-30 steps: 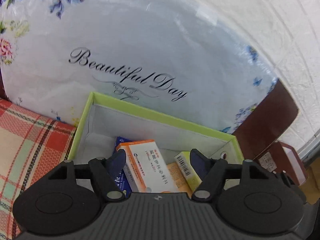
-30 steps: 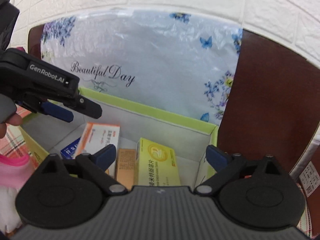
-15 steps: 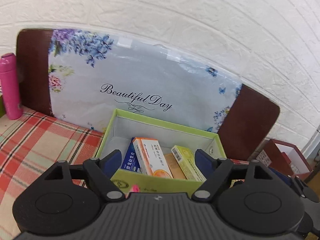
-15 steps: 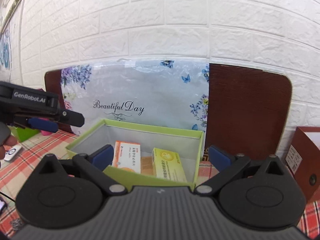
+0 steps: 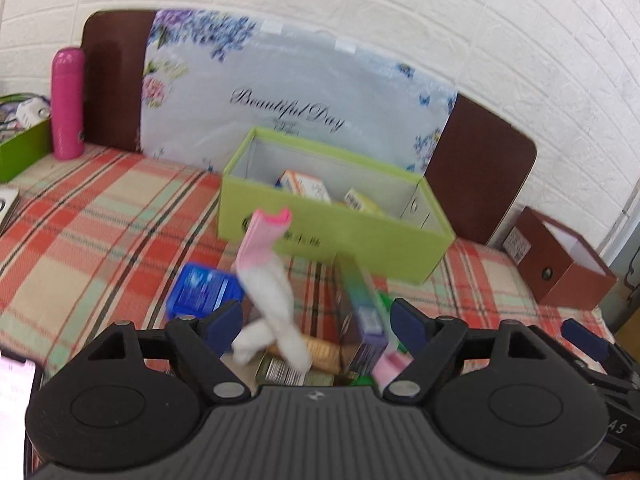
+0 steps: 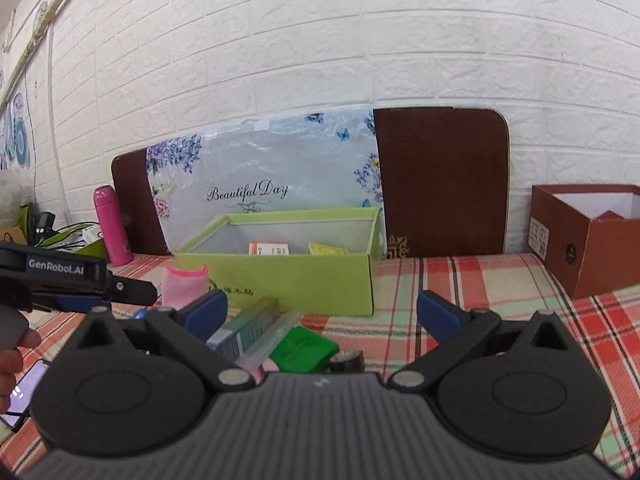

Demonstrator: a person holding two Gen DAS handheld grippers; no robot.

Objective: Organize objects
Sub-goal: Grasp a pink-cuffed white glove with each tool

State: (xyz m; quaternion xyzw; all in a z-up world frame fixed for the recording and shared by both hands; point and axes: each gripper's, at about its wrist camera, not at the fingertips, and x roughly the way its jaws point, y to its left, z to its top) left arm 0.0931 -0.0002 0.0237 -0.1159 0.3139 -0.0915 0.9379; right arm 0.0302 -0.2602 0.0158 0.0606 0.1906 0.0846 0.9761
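Now, box: green cardboard box on plaid-cloth surface, cartons inside.
Left hand-held gripper: spread, empty.
Right hand-held gripper: spread, empty.
Change: both farther back from box.

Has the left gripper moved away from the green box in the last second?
Yes. The left gripper has pulled back and up: the green box, which sat right under its fingers, now stands well ahead on the checked cloth, with loose items between.
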